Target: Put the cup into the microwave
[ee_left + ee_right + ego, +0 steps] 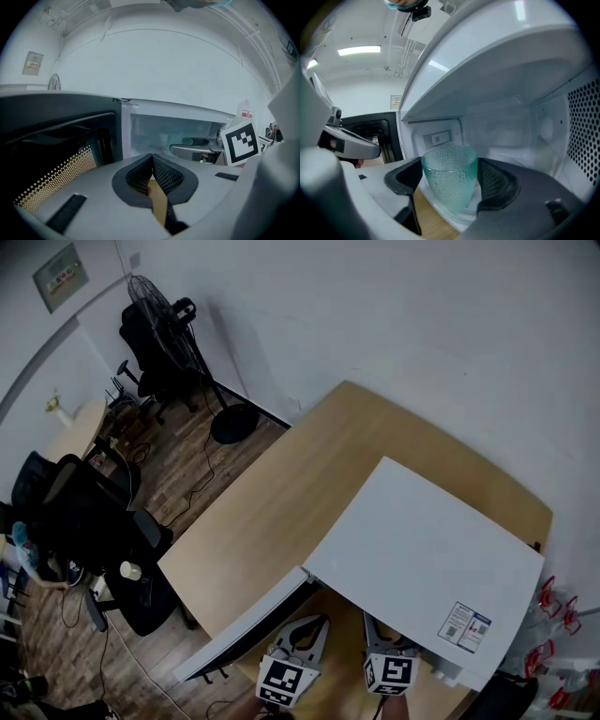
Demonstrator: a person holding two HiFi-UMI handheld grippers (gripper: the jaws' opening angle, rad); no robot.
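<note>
Two grippers are seen at the microwave (pixel 422 559) front in the head view, where the cup is hidden. The left gripper (pixel 152 177) is pressed together, empty, beside the open door (pixel 56 150). The right gripper (pixel 451 185) is clamped on the green cup (pixel 450 168), shown only in its own view, at the oven mouth.

Office room, light wood desk (pixel 281 493) with white microwave (pixel 422 559) near right, black swivel chairs (pixel 94 521) at left, pedestal fan (pixel 155 301) far left, small round table (pixel 80 427) beside it, framed notice (pixel 61 276) on white wall (pixel 375 315), wood-pattern floor (pixel 178 451) with loose cables (pixel 202 479).
</note>
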